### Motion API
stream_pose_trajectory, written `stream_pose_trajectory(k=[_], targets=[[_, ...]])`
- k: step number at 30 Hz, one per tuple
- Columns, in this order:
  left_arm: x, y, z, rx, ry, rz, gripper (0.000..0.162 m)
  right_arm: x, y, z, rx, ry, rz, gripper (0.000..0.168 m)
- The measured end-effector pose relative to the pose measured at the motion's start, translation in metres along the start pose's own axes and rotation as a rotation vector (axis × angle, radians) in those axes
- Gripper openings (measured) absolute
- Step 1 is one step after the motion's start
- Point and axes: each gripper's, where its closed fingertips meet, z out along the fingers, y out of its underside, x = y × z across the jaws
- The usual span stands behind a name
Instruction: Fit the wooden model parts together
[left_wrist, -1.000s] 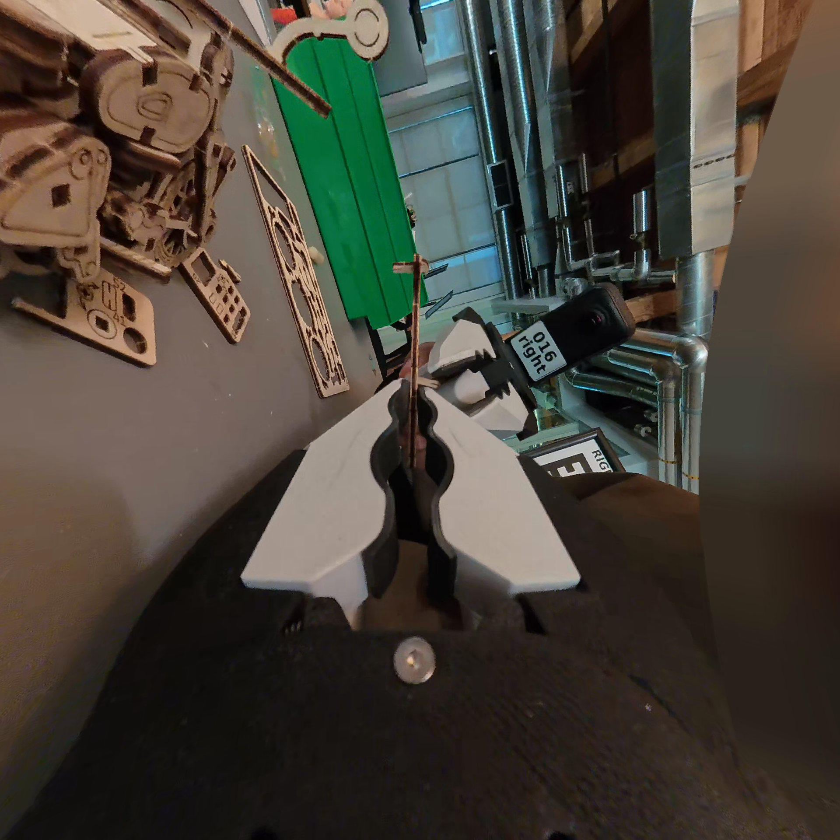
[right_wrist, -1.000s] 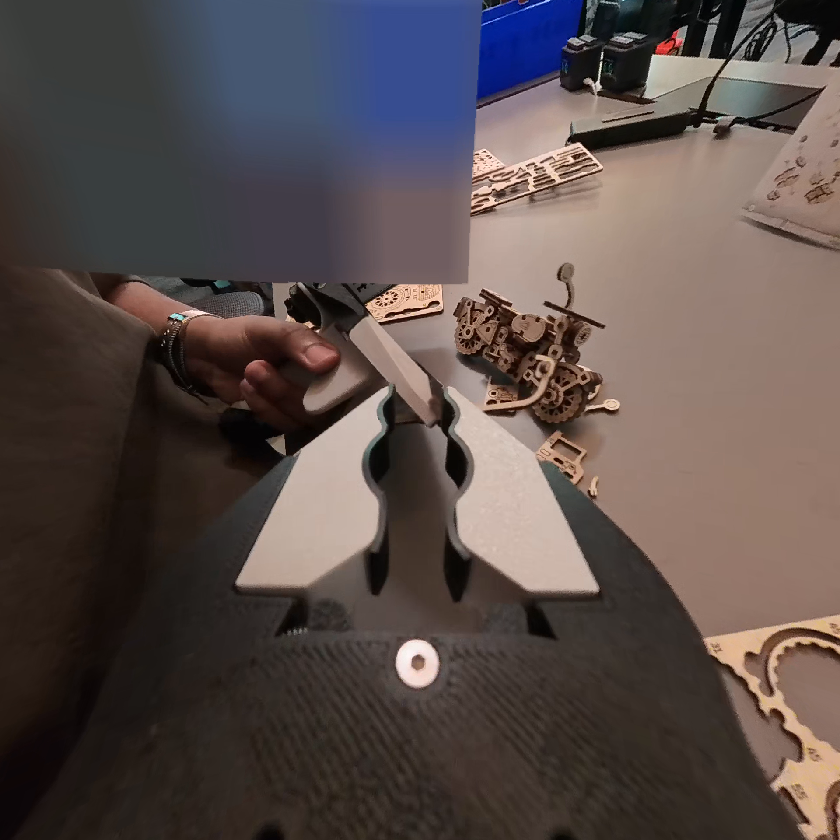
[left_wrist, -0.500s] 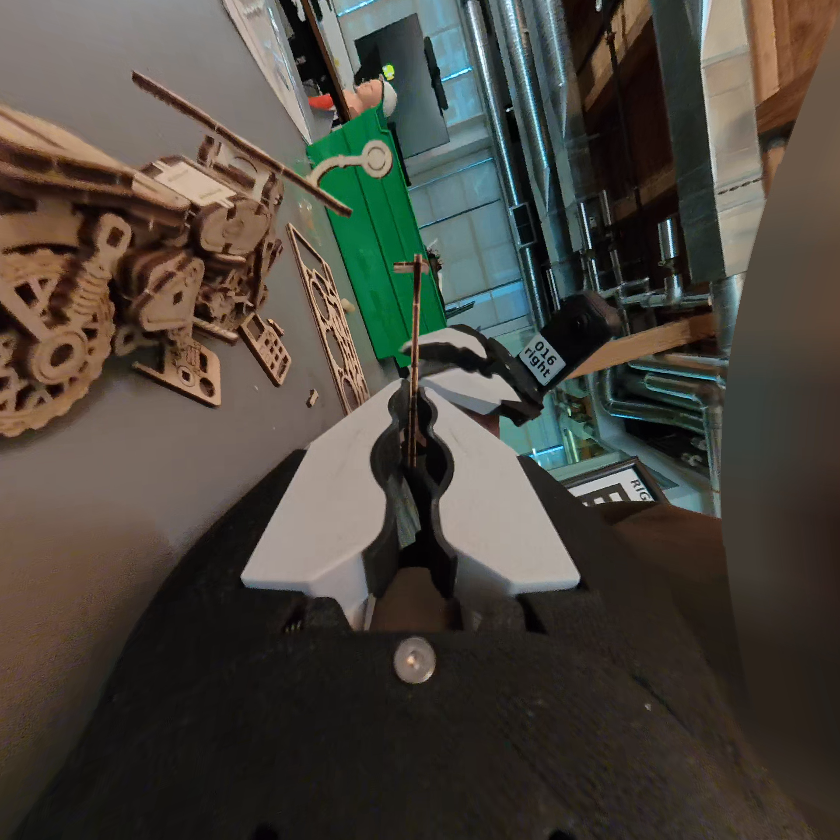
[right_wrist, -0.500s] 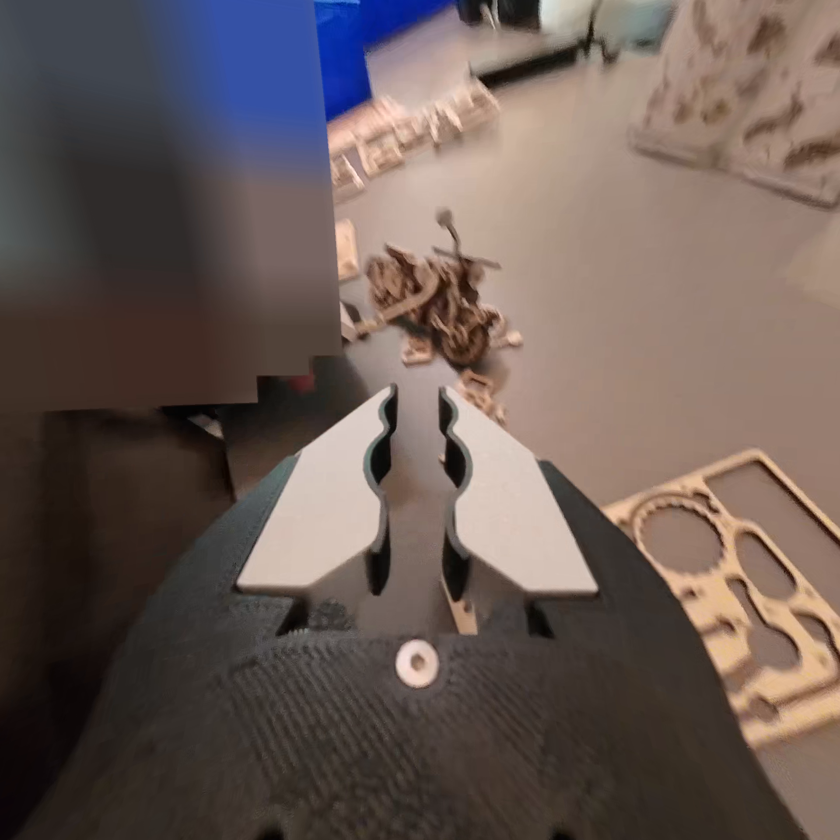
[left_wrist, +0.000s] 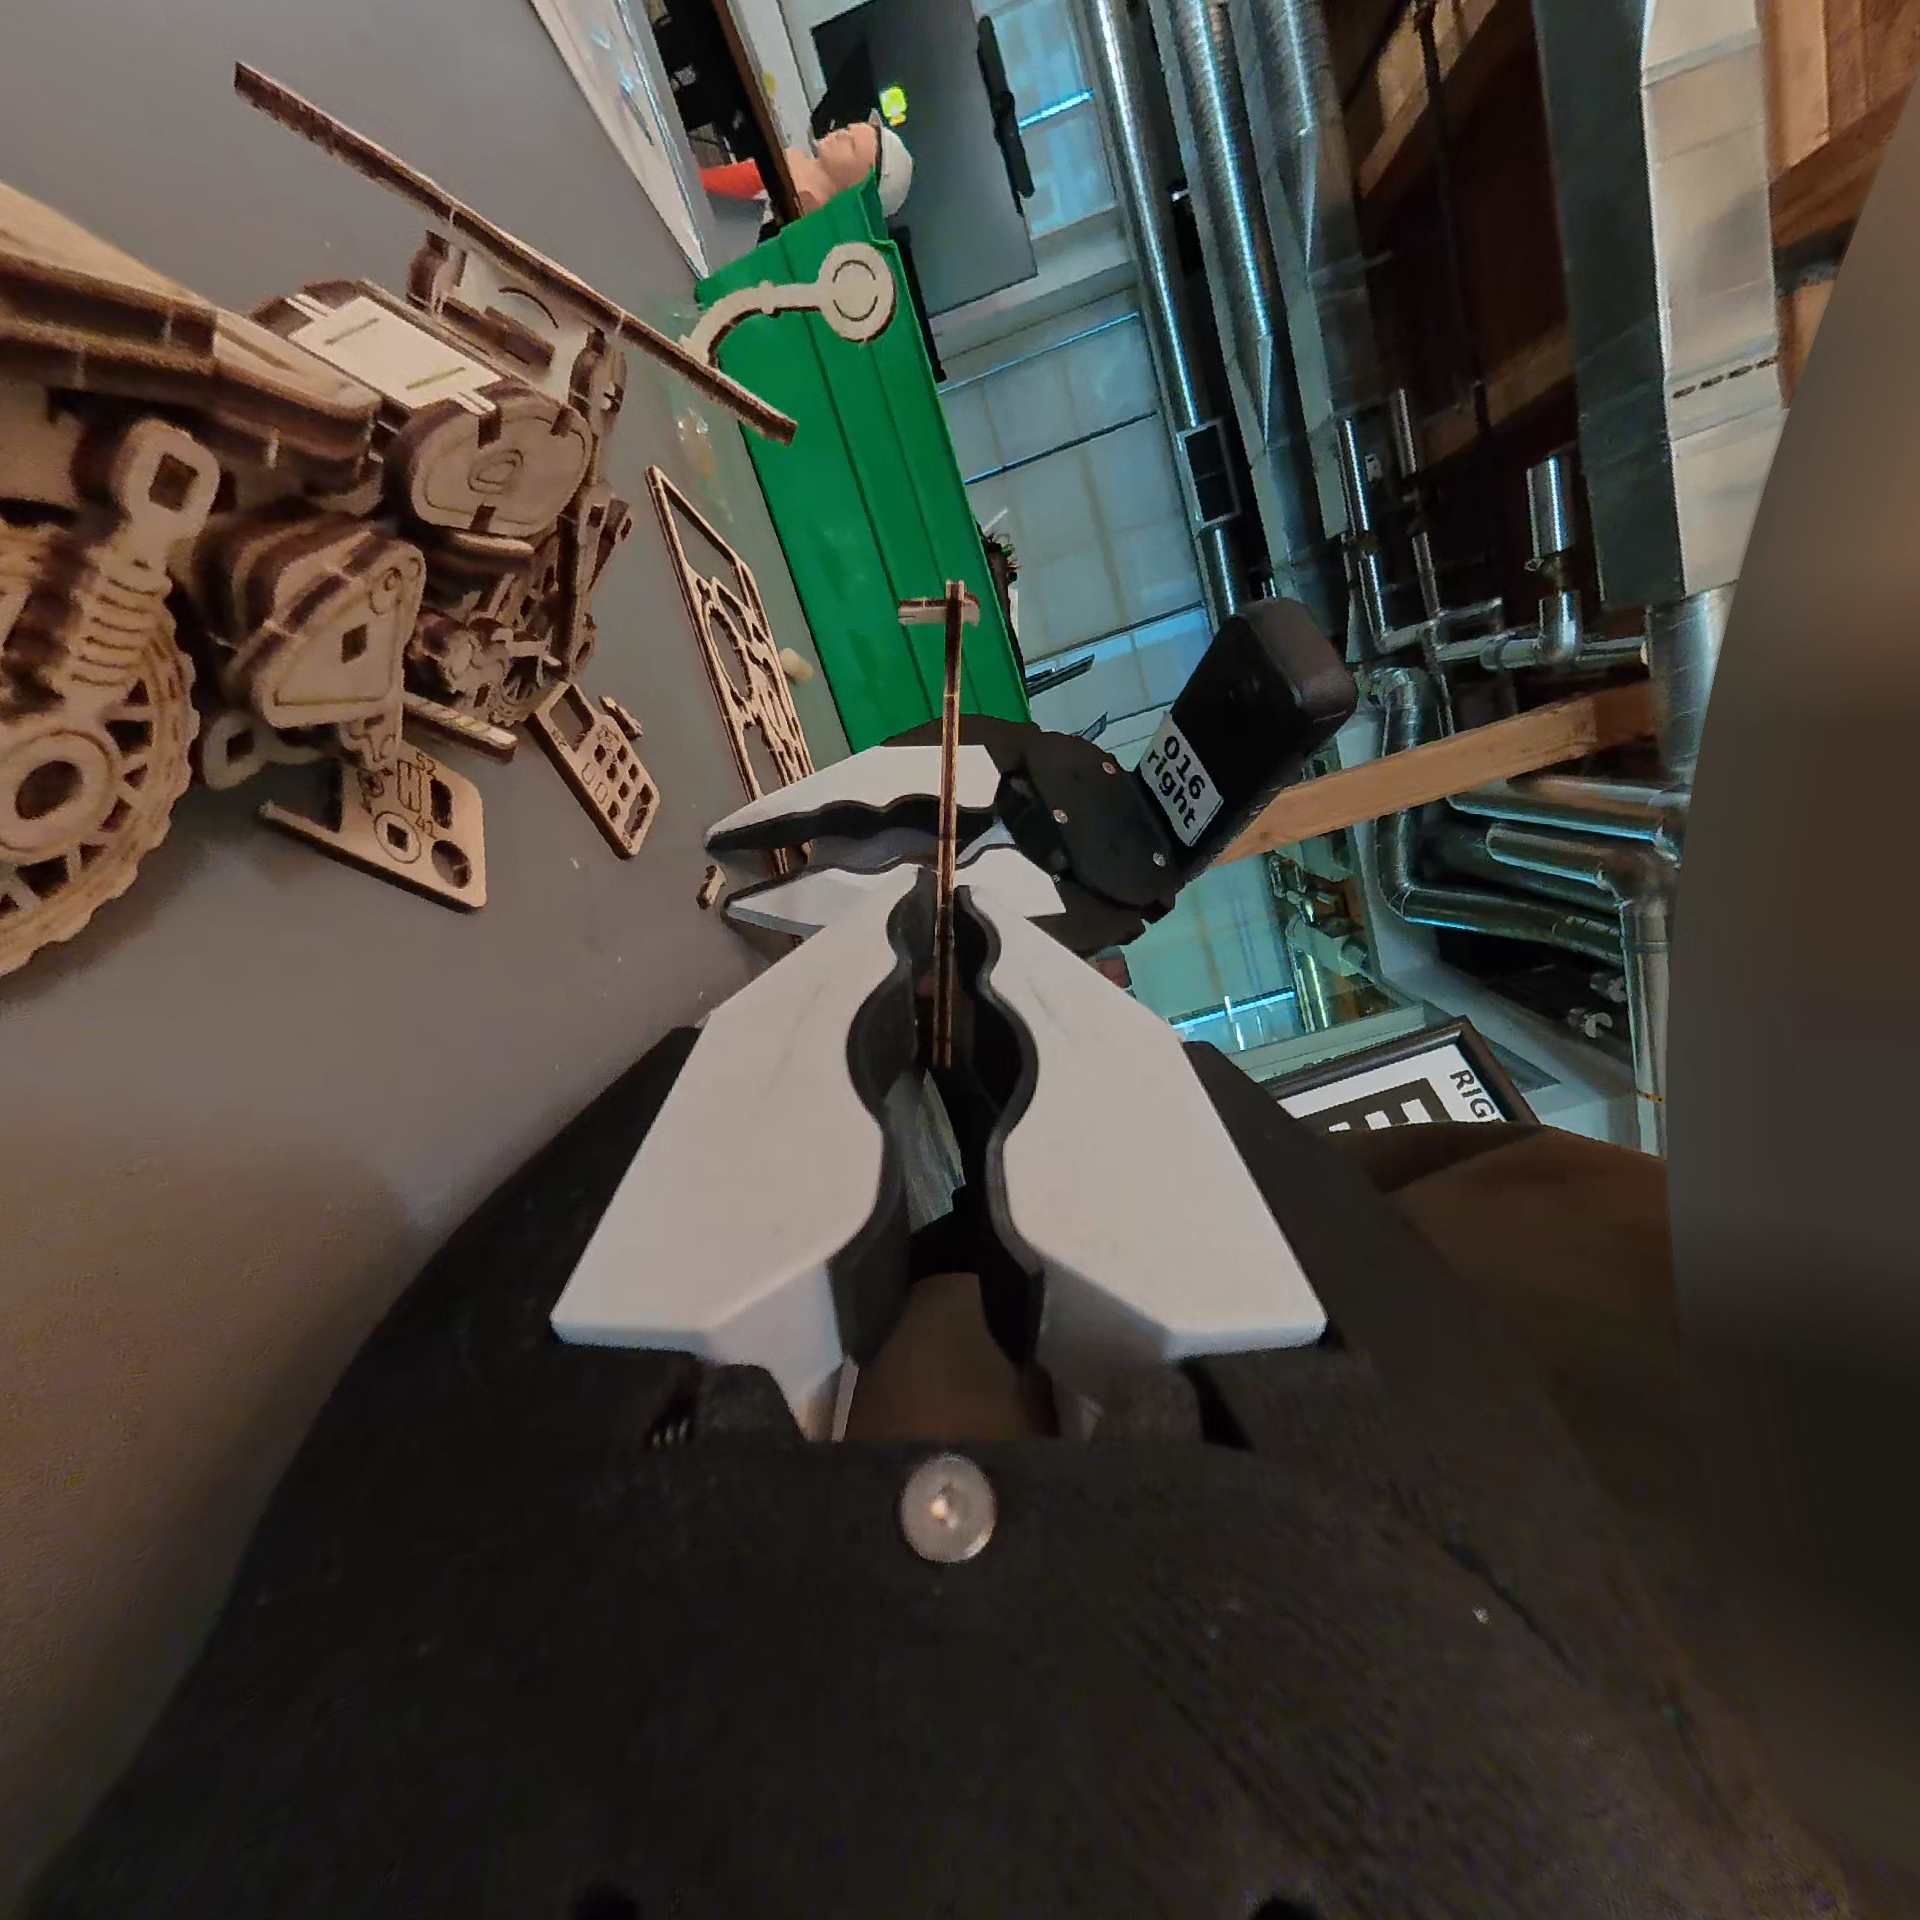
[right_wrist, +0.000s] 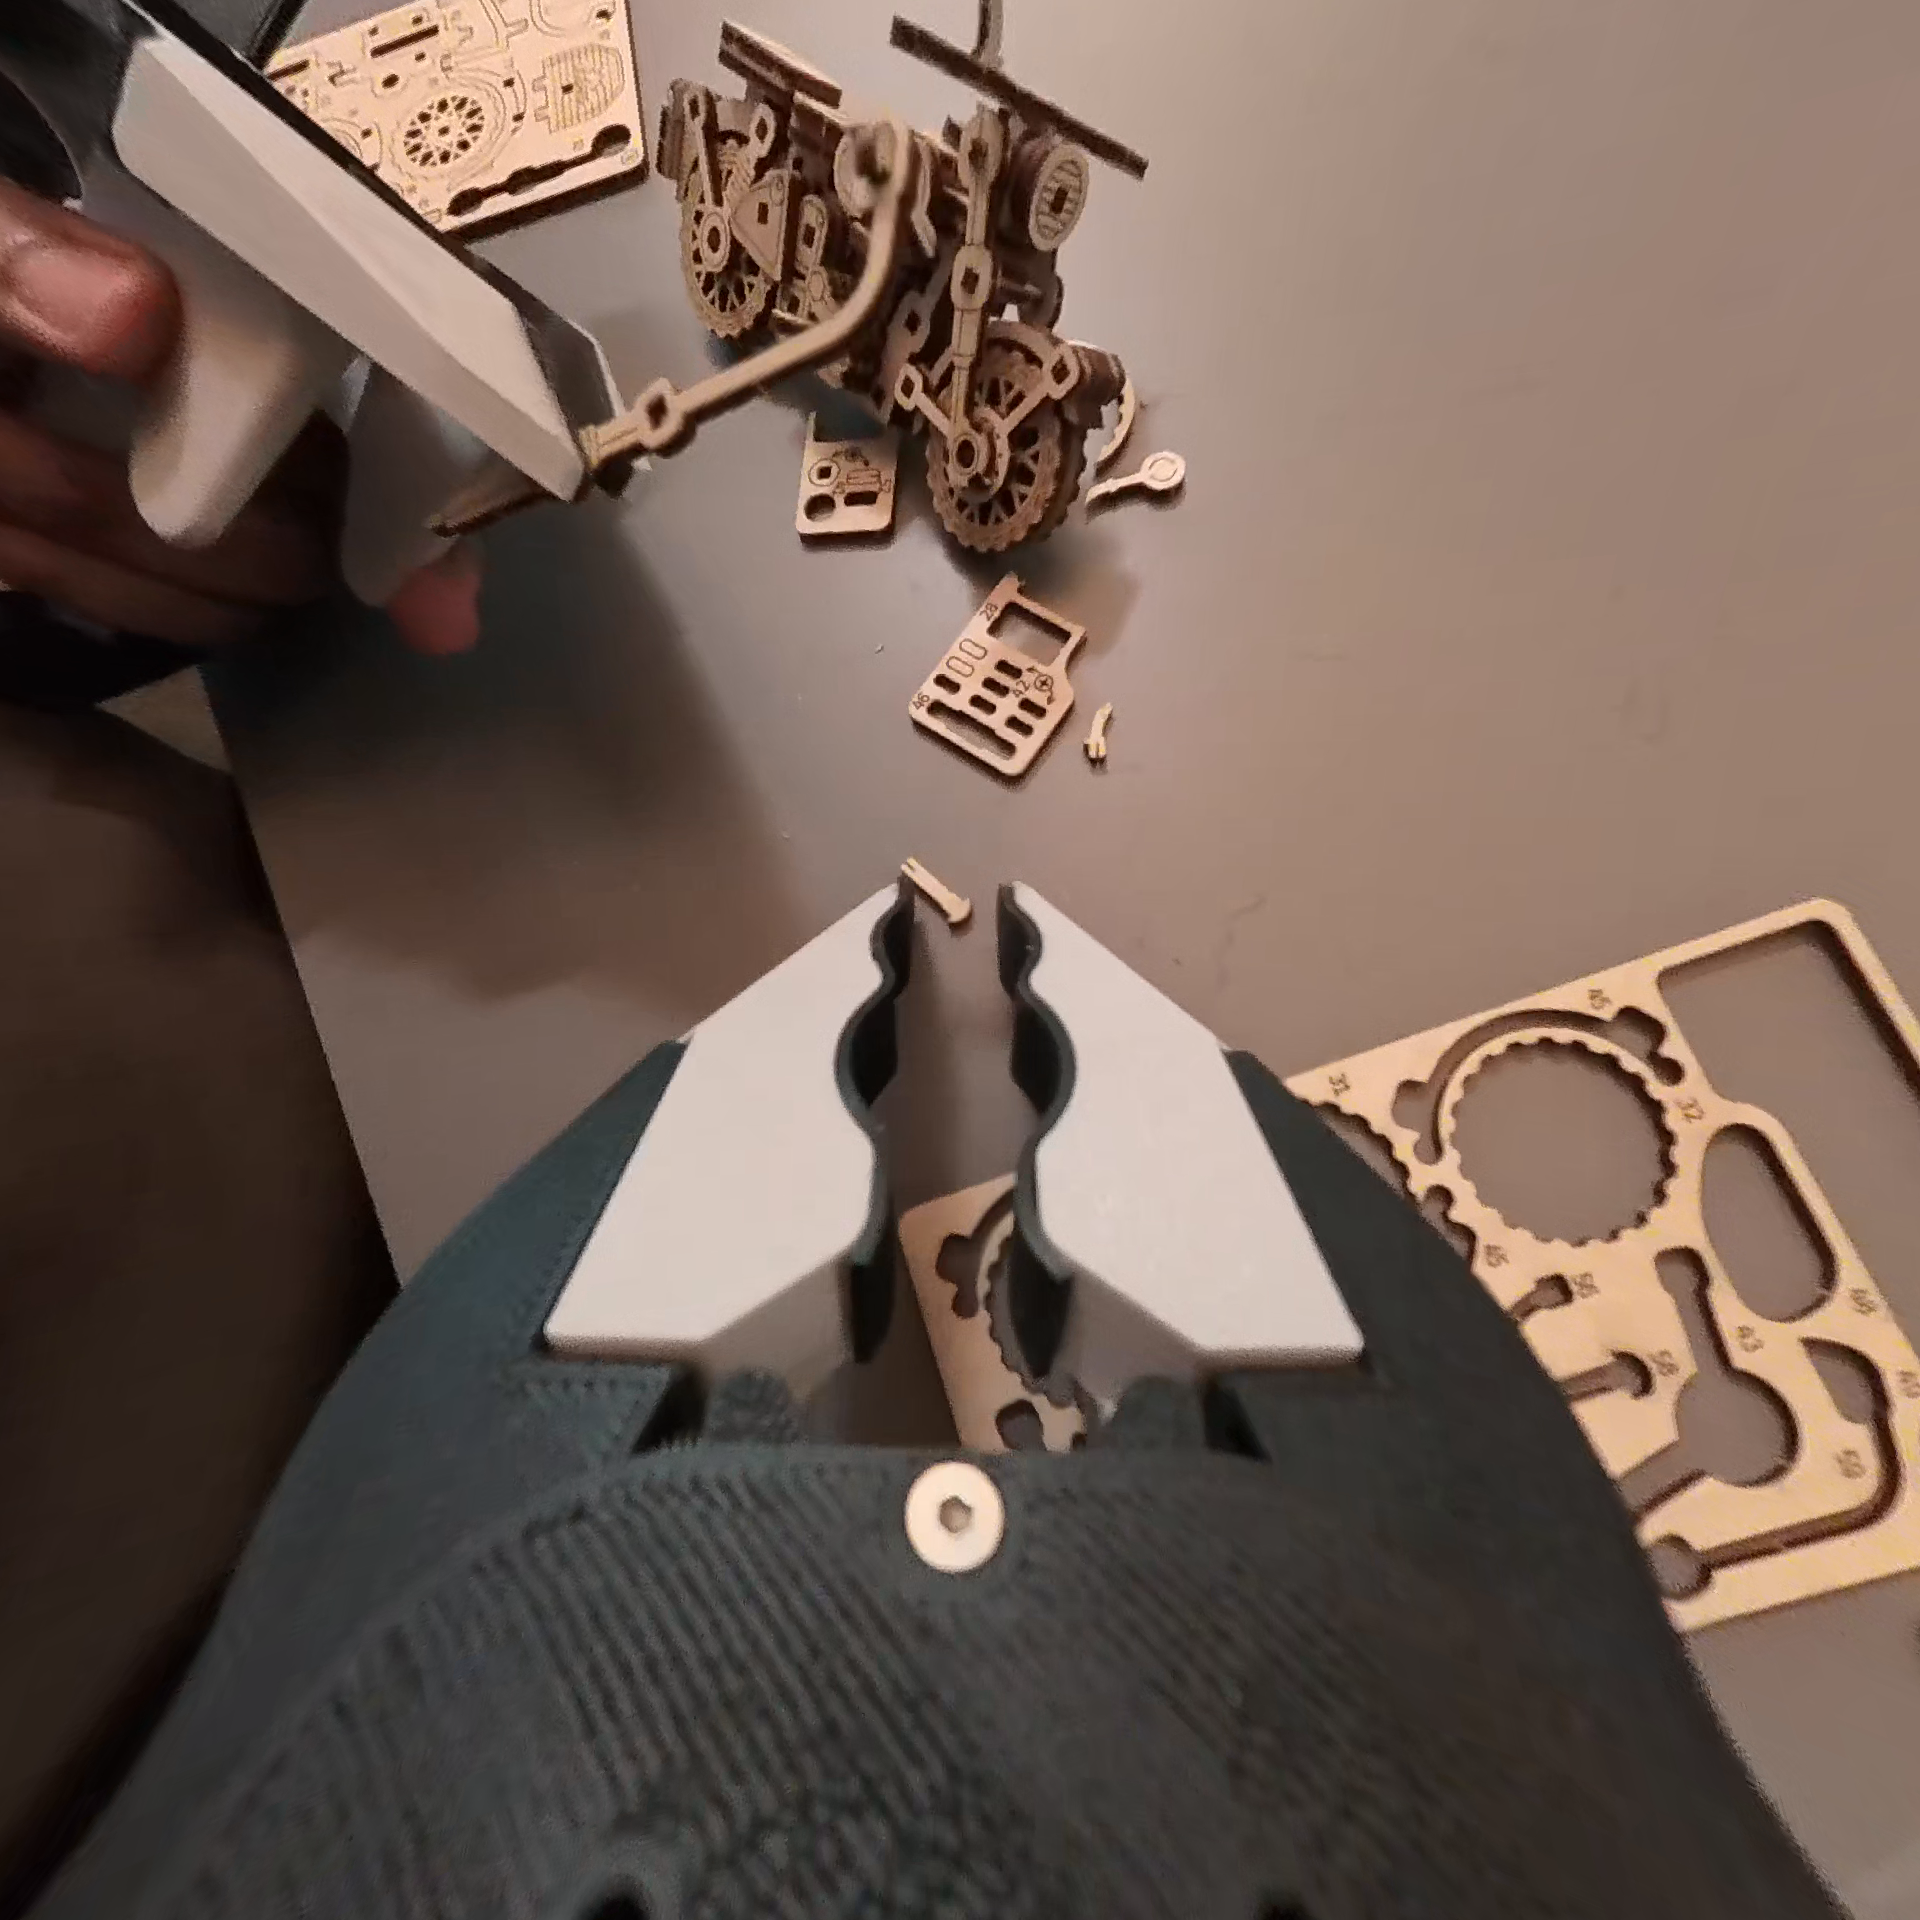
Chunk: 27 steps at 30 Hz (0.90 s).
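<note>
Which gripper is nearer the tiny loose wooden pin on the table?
Right. The right gripper hovers open right at the tiny wooden pin, which lies between its fingertips. The left gripper is farther off, clamping a curved wooden part.

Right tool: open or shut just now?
Open. In the right wrist view the right tool shows grey table between its fingers, and a small wooden peg lies there ungripped.

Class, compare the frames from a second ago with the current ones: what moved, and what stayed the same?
The right hand-held gripper swung away from the left one and down toward a tiny wooden pin on the table, jaws open throughout. The left hand-held gripper stayed clamped on its curved wooden part.
</note>
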Motion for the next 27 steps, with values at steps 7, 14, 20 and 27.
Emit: stream_pose_trajectory(k=[7, 14, 20, 27], targets=[[0.0, 0.001, 0.0, -0.005, -0.022, 0.05, 0.0, -0.007, 0.002, 0.0, -0.008, -0.028, 0.0, 0.004], [-0.004, -0.007, -0.004, 0.02, -0.171, 0.29, 0.0, -0.028, -0.051, -0.023, 0.33, -0.228, 0.26, 0.003], [0.0, -0.007, -0.004, 0.029, -0.201, 0.396, 0.0, -0.035, -0.069, -0.034, 0.472, -0.418, 0.506, 0.003], [0.009, -0.007, -0.003, 0.044, -0.149, 0.398, 0.0, -0.039, -0.08, -0.046, 0.584, -0.712, 0.817, 0.002]])
